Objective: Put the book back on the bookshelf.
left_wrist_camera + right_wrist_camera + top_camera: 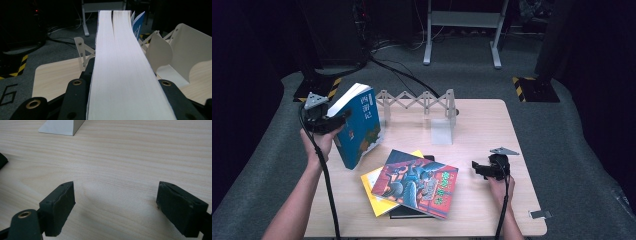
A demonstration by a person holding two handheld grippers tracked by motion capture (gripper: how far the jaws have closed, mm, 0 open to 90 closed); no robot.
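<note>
One thick blue book (358, 125) is held in the left gripper (332, 121), whose fingers (75, 97) pinch its block of white pages from both sides. The book is lifted above the worktop (482, 130) and stands almost upright, just left of the white folding rack (422, 106) at the far edge. Its long axis goes away from the fingers, pointing toward the rack, so I judge the next move must bring the book to the right, between the rack's end plates. The left hand is clearly nearer to the rack. The right gripper (479, 169) rests low in front of the rack and to its right, its fingers (58, 206) spread wide with nothing between. In front of the rack, three more books lie in one loose pile (414, 184).
</note>
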